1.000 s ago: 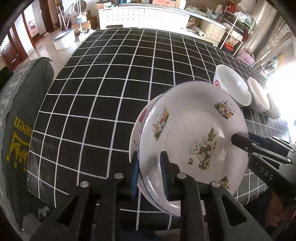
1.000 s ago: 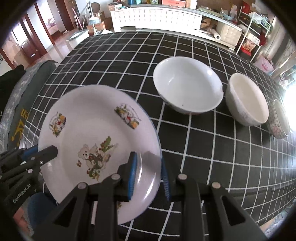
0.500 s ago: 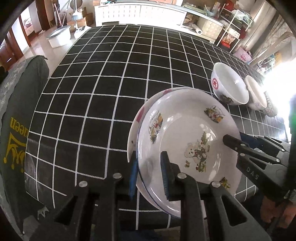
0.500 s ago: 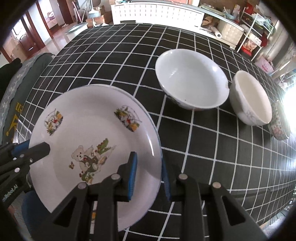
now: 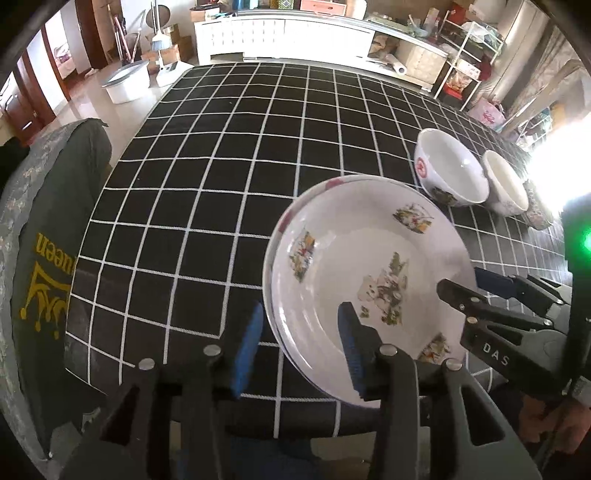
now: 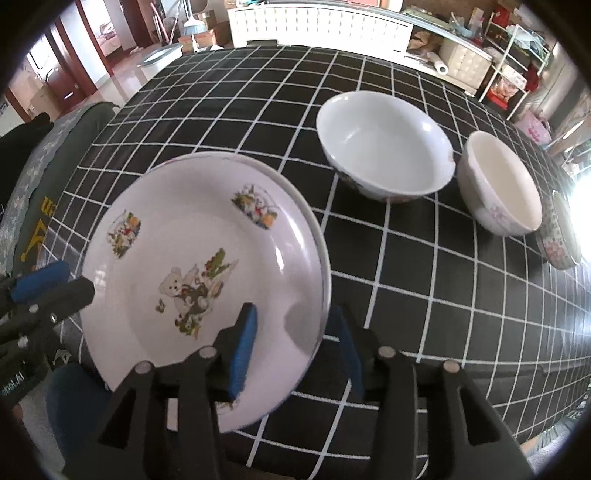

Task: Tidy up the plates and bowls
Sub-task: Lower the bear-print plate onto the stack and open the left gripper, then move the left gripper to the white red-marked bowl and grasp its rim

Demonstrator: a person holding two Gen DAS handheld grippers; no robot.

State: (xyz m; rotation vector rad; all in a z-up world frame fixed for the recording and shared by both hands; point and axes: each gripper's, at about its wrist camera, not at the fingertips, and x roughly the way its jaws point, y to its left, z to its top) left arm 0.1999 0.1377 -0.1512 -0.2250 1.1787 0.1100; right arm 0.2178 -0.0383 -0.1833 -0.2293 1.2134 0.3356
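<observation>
A white plate with bear pictures (image 5: 369,266) (image 6: 207,258) lies on top of a second plate whose red-marked rim (image 5: 295,212) shows under it, near the table's front edge. My left gripper (image 5: 299,347) is open, its fingers straddling the plates' left rim. My right gripper (image 6: 291,339) is open, its fingers straddling the right rim. A large white bowl (image 6: 384,144) (image 5: 448,171), a smaller cream bowl (image 6: 498,184) (image 5: 504,188) and a flowered bowl (image 6: 557,232) stand in a row to the right.
The table has a black cloth with a white grid (image 5: 221,166). A chair with a dark green cover (image 5: 40,240) stands at the left edge. Shelves and a white cabinet (image 5: 288,35) are beyond the far end.
Both grippers have opened wider around the plate's rim. The bear plate has come down and now rests on the lower plate.
</observation>
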